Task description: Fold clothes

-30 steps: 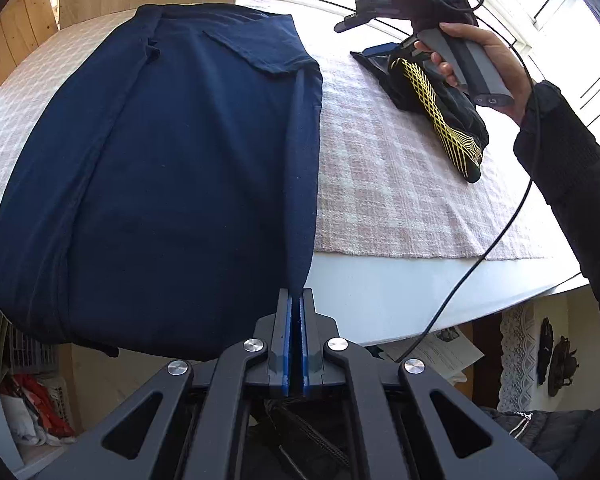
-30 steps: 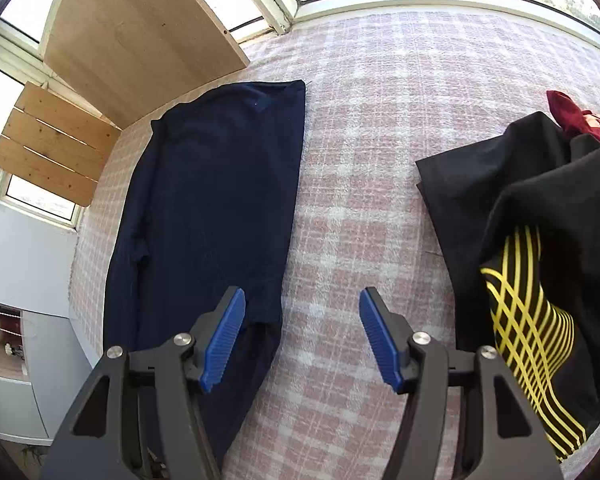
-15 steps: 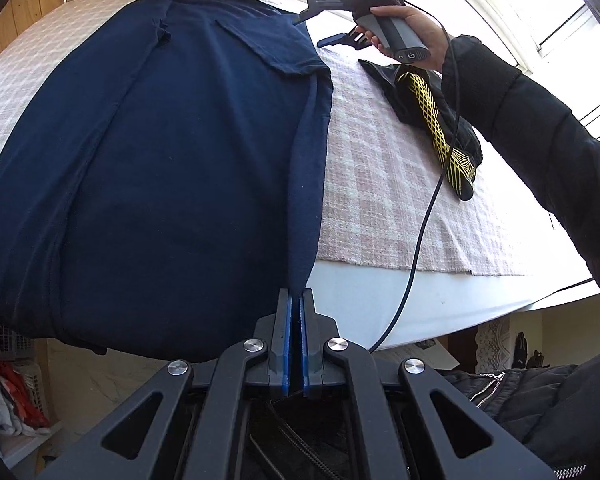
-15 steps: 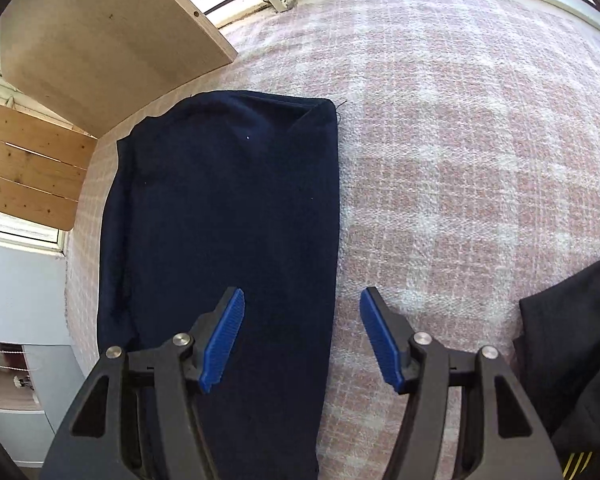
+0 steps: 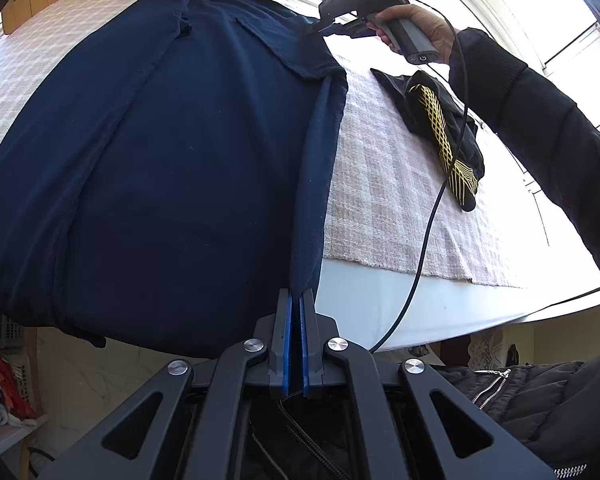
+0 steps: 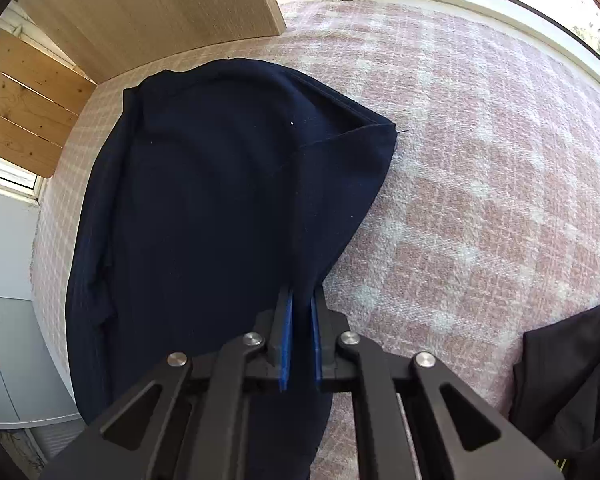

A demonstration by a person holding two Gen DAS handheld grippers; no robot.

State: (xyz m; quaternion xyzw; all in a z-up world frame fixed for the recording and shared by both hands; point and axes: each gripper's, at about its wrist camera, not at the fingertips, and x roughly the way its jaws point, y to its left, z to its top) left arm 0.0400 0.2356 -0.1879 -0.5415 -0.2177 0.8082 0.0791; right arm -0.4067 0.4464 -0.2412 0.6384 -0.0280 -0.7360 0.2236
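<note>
A navy garment [image 5: 180,160] lies spread over the pink checked tablecloth [image 5: 380,200] and hangs over the table's near edge. My left gripper [image 5: 296,300] is shut on its right-hand edge just off the table. The right gripper [image 5: 328,28] shows in the left wrist view at the garment's far right corner, held by a hand [image 5: 424,28]. In the right wrist view the right gripper [image 6: 300,300] has its jaws closing, with the edge of the navy garment [image 6: 220,200] pinched between the blue pads. The cloth near that corner is pulled into a raised fold.
A black garment with yellow lines [image 5: 440,128] lies to the right on the cloth, its dark edge [image 6: 572,380] at the right wrist view's lower right. A black cable [image 5: 432,220] hangs across the white table edge [image 5: 380,300]. A wooden board [image 6: 160,12] stands at the back.
The right gripper moved left from over the checked cloth to the navy garment's edge and its jaws closed on it. The left gripper keeps its grip and has shifted slightly.
</note>
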